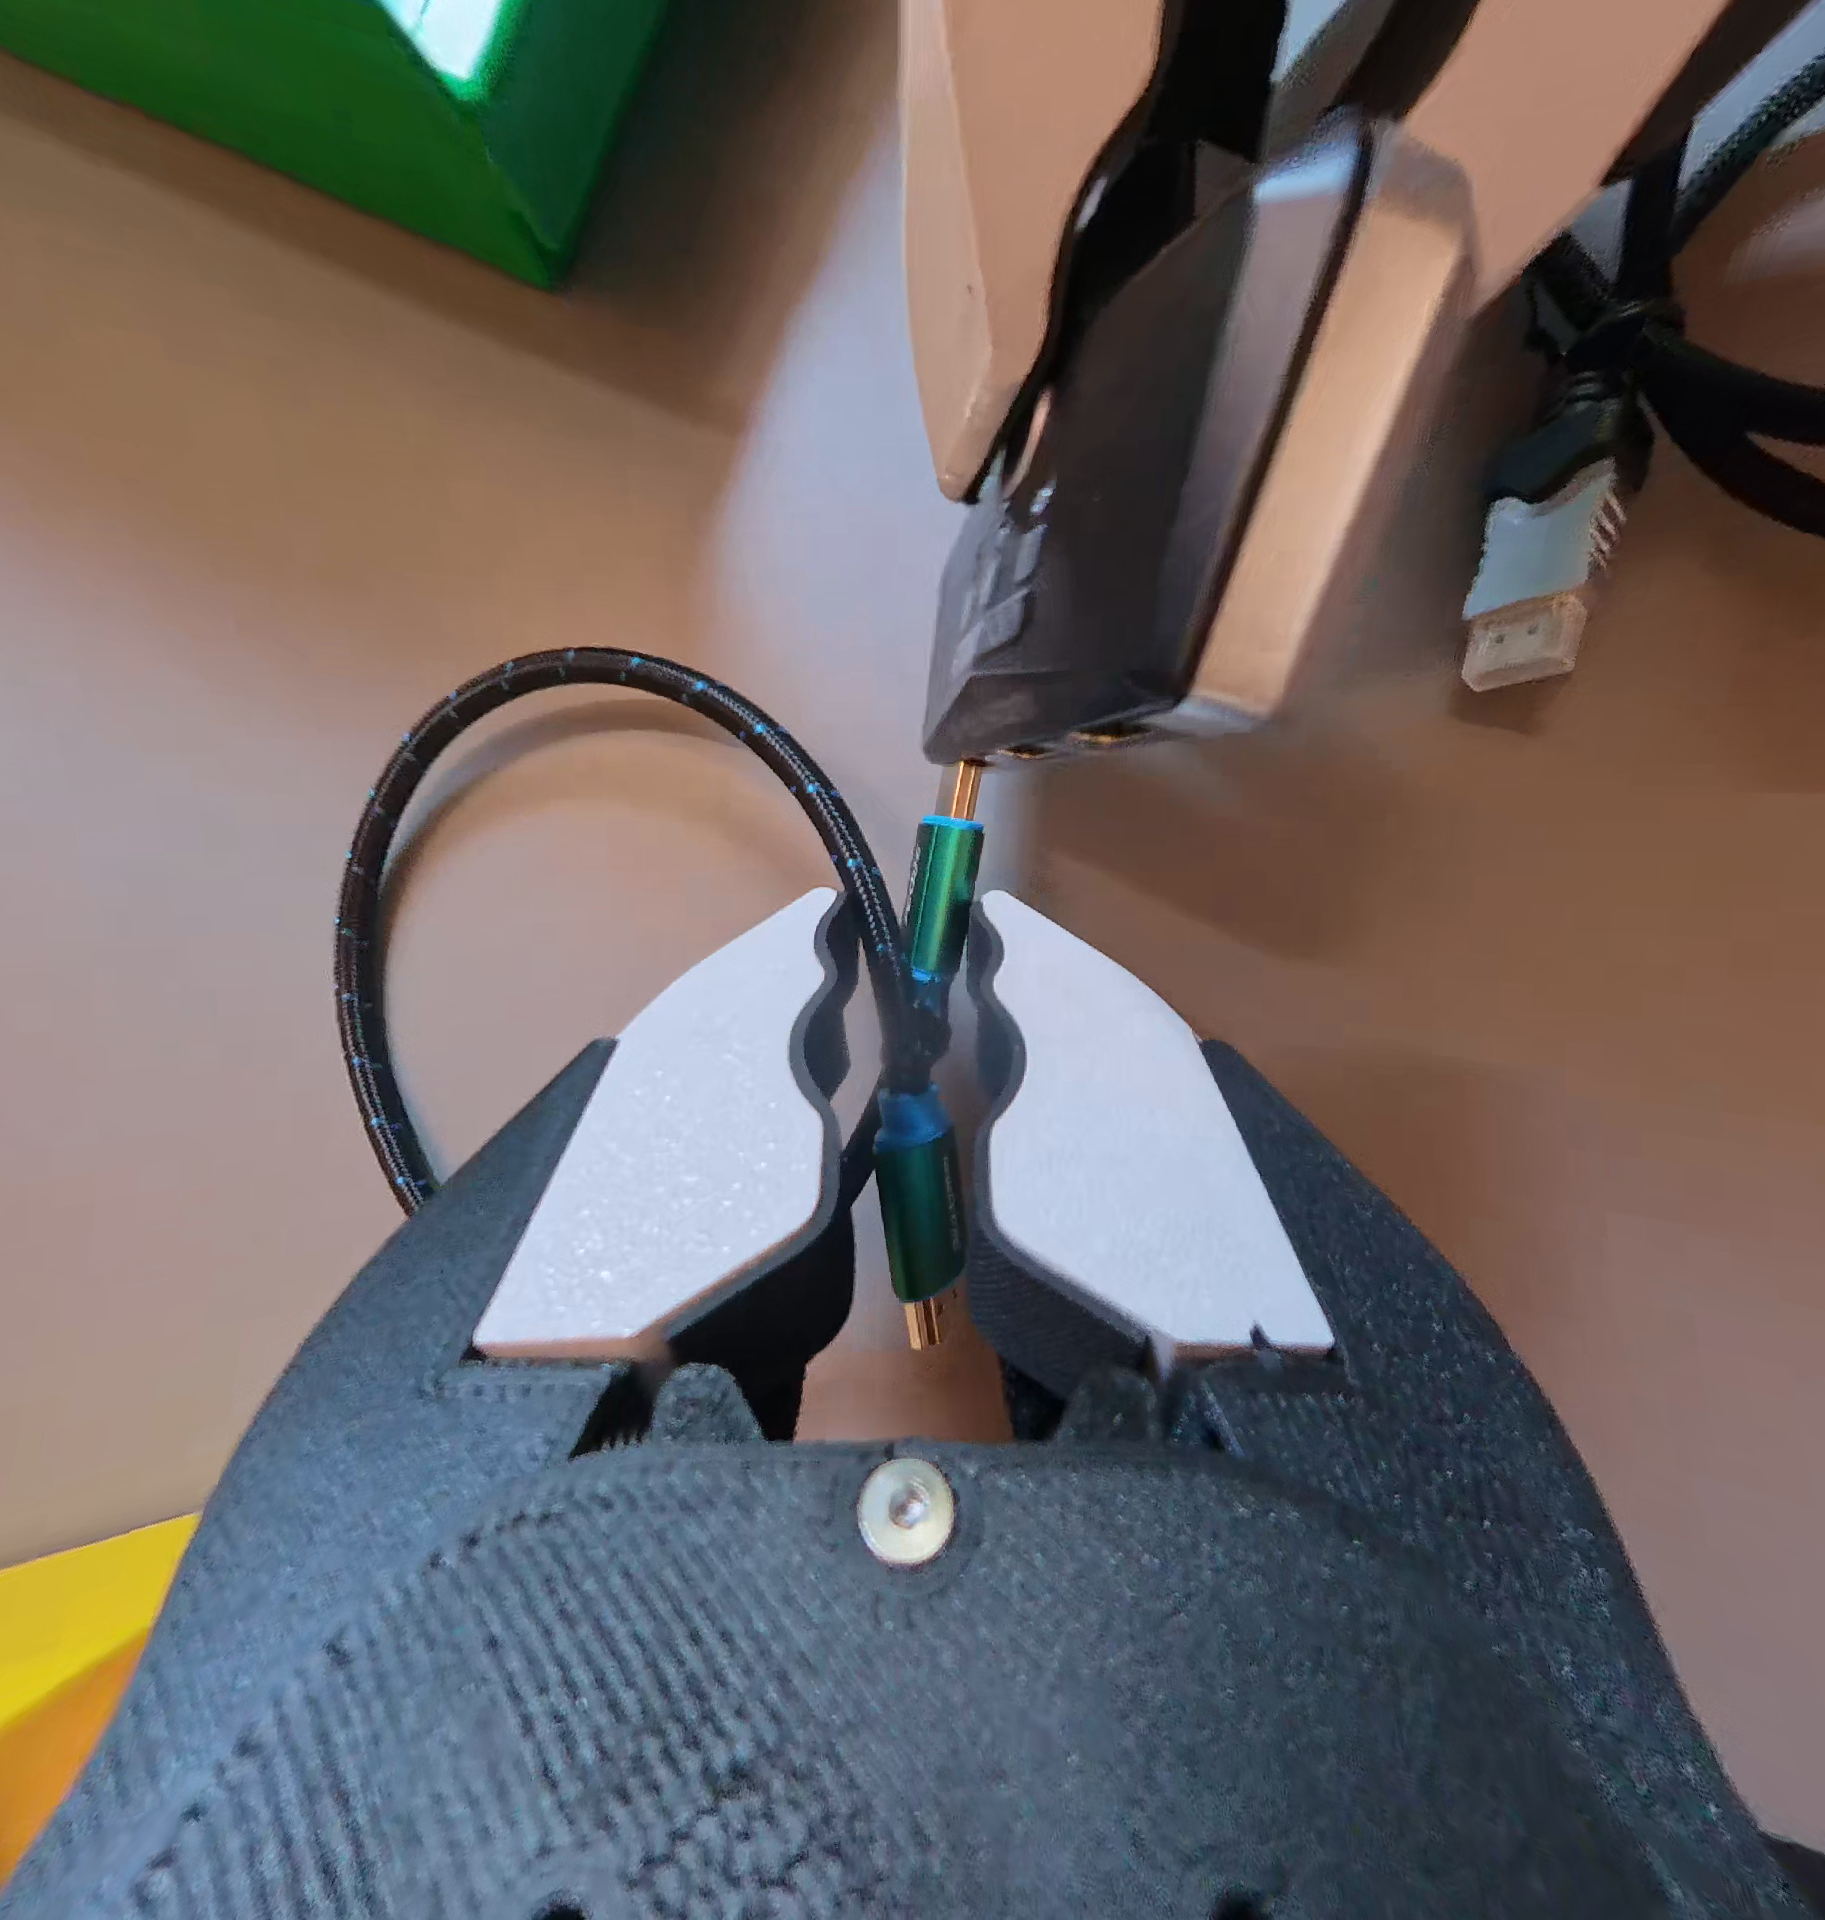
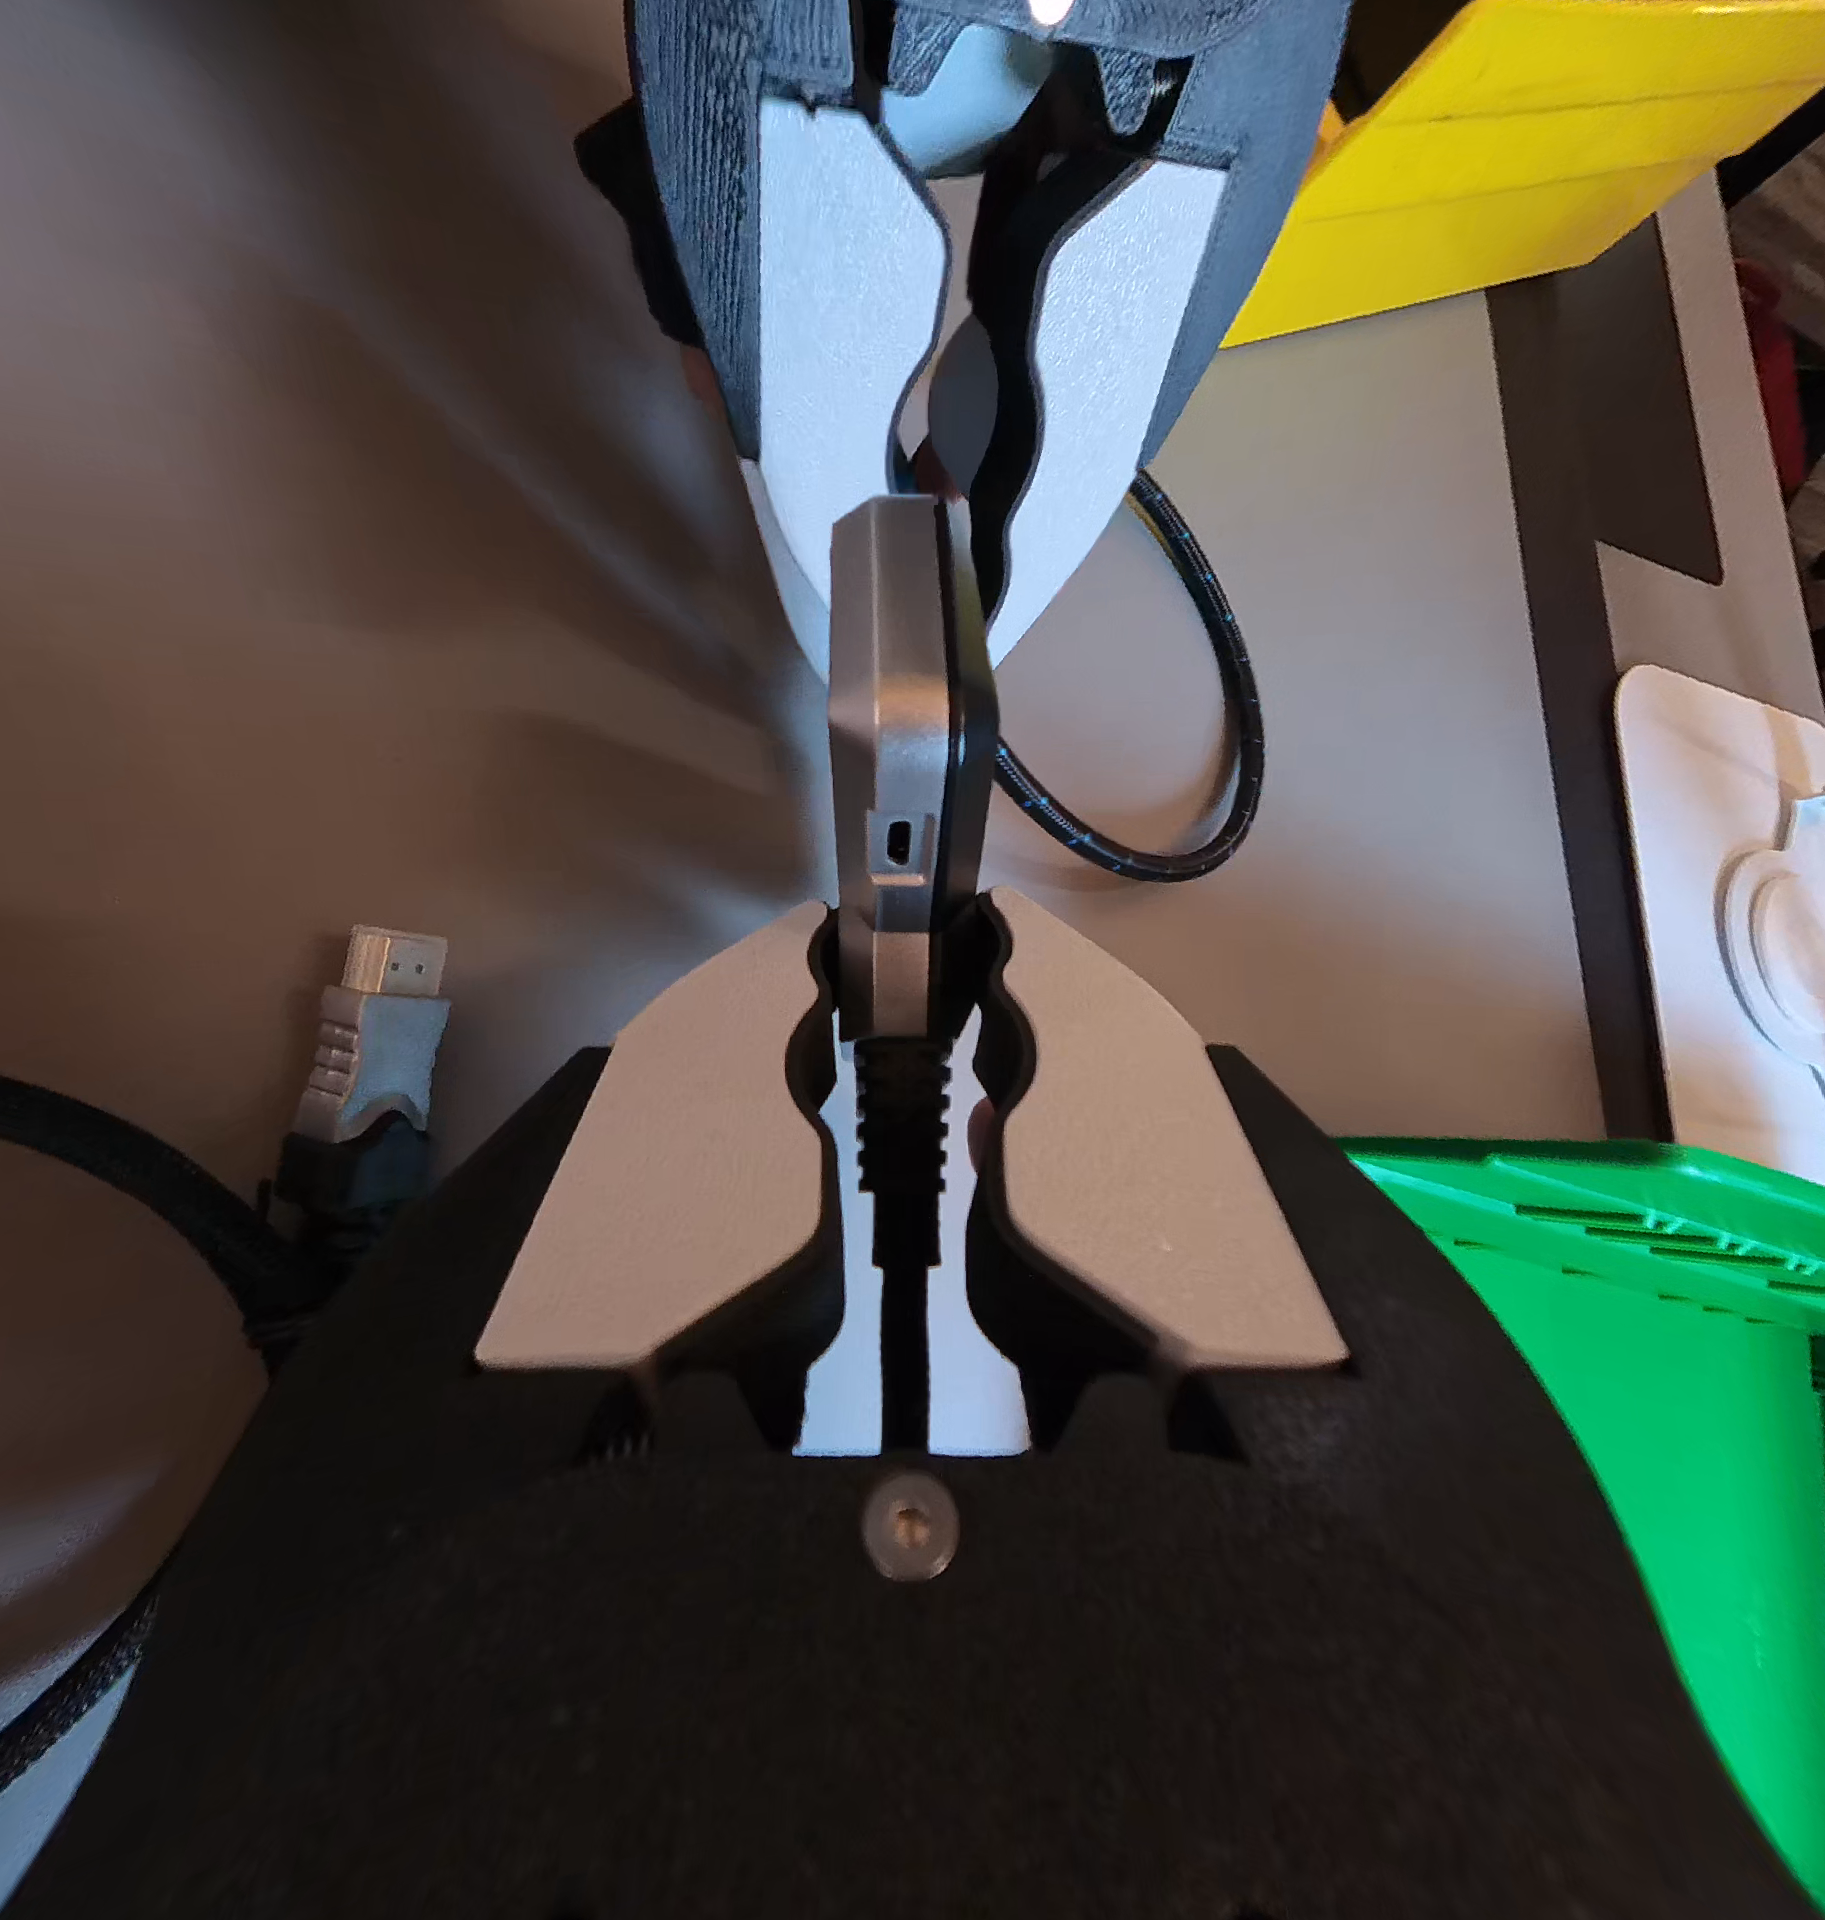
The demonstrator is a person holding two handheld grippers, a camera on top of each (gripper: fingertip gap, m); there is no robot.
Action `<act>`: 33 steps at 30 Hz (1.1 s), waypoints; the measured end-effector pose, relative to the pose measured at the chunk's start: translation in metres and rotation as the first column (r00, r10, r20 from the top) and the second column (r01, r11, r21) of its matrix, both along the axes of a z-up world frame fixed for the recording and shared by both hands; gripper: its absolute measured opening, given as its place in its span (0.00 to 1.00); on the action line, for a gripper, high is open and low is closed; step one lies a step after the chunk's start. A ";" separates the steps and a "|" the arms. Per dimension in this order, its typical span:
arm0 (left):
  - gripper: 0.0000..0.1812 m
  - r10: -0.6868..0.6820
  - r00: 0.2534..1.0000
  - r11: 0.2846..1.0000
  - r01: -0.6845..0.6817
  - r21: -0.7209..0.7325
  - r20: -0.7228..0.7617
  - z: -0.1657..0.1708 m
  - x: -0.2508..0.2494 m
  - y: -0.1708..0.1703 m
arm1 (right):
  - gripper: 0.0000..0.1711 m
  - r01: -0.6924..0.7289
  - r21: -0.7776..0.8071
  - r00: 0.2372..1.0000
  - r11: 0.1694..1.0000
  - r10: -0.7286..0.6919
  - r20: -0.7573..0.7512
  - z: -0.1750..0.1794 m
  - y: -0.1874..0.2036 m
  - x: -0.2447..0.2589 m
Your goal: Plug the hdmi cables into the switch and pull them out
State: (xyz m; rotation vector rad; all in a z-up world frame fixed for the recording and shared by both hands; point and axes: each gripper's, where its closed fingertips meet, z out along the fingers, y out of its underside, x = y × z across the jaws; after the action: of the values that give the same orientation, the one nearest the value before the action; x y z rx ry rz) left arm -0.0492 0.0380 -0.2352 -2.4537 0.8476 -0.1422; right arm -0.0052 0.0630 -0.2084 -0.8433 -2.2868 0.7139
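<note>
Above table | left hand-held gripper pinches green plug | tip at switch

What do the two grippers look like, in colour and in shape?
Both look alike. The left gripper and right gripper each have a black, ribbed printed body, two pale grey curved fingers with black wavy inner edges, and one silver screw centred behind them.

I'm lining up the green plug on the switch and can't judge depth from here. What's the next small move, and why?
Probably ease the left tool straight forward along the plug's axis. The green plug is pinched between its fingers, and the gold tip sits at the switch port edge, mostly still exposed. The right tool clamps the switch, so it can brace the push.
</note>
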 end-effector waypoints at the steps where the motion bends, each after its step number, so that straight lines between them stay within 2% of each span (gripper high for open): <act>1: 0.11 -0.014 1.000 1.000 0.014 0.004 0.006 0.001 0.003 -0.001 | 0.13 -0.003 0.016 1.000 1.000 0.003 0.010 -0.002 0.000 0.001; 16: 0.10 -0.100 0.978 0.993 0.086 0.082 0.184 0.018 0.016 0.000 | 0.13 -0.032 -0.100 0.999 0.995 0.028 -0.040 0.016 -0.009 0.003; 19: 0.10 -0.106 0.980 0.990 0.089 0.107 0.169 0.021 0.016 0.001 | 0.13 -0.013 -0.112 1.000 0.994 0.010 -0.028 0.017 -0.008 0.003; 24: 0.11 -0.095 0.994 0.981 0.083 0.173 0.059 0.026 0.005 0.007 | 0.13 0.041 -0.067 0.998 0.997 -0.044 -0.050 0.016 -0.003 -0.006; 30: 0.12 -0.102 0.994 0.970 0.090 0.224 0.041 0.036 0.000 0.009 | 0.13 0.050 0.015 0.992 0.999 -0.048 -0.115 0.023 -0.007 -0.014; 33: 0.13 -0.094 0.993 0.948 0.068 0.310 0.071 0.058 -0.008 0.012 | 0.13 0.084 0.060 0.984 0.995 -0.074 -0.160 0.032 0.001 -0.017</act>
State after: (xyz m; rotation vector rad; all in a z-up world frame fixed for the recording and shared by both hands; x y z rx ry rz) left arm -0.0573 0.0503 -0.1776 -2.1091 0.8633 -0.1319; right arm -0.0221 0.0635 -0.1764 -0.8125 -2.1131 0.6418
